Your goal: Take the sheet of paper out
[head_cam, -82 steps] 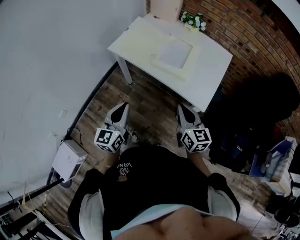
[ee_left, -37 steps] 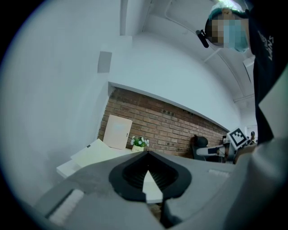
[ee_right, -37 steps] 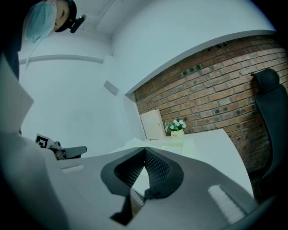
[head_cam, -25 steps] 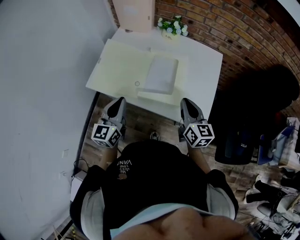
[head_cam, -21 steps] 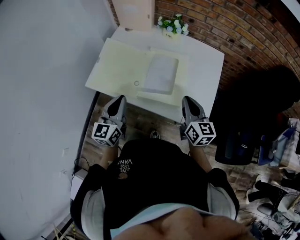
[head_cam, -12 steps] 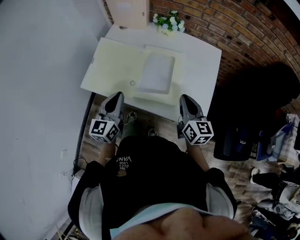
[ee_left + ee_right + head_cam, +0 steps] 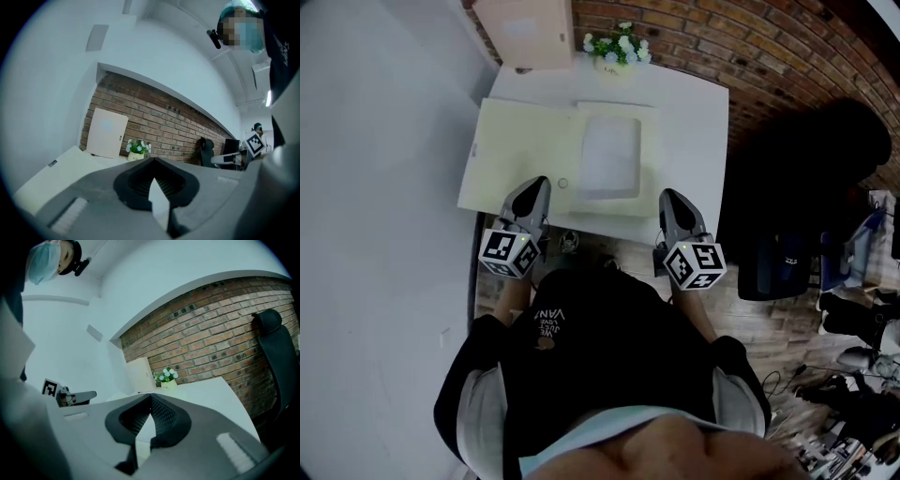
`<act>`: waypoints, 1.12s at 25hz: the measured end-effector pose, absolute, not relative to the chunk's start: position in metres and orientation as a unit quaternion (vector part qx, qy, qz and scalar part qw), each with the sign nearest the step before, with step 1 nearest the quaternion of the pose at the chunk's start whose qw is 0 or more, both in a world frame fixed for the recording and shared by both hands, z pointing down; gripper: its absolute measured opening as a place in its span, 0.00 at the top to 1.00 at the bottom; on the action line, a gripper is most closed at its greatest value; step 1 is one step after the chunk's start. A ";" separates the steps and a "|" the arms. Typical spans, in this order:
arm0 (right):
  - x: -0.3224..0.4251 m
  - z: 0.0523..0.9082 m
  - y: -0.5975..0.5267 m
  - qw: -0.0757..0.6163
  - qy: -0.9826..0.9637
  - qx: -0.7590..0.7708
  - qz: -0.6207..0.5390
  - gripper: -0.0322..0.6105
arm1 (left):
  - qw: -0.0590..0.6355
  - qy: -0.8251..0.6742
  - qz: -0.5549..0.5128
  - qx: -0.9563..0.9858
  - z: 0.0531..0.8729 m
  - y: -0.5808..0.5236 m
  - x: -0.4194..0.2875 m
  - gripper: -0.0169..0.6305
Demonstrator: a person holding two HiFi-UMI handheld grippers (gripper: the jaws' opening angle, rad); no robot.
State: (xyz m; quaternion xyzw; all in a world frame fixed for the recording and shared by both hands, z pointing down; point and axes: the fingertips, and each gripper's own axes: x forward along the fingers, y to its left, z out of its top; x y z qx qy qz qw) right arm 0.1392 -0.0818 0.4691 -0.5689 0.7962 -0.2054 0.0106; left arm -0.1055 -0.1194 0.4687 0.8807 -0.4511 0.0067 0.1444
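Left gripper (image 7: 535, 185), right gripper (image 7: 671, 196) closed; sheet of paper (image 7: 610, 157) long axis toward brick wall (image 7: 750, 47).

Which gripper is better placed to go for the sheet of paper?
Probably the right gripper: it is slightly nearer the sheet of paper, which lies in the right half of the folder. The left gripper is by the bare left flap. Both are shut.

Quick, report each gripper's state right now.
Left gripper: shut, holding nothing.
Right gripper: shut, holding nothing.
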 end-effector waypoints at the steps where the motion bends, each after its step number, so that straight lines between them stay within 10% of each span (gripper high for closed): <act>1: 0.138 0.469 -0.084 0.012 0.792 -0.575 -0.206 0.95 | 0.148 -0.445 0.009 0.883 0.470 -0.126 -0.105 0.97; 28: 0.125 0.476 -0.115 0.035 0.718 -0.665 -0.204 0.95 | 0.201 -0.315 0.060 0.926 0.502 -0.230 -0.073 0.97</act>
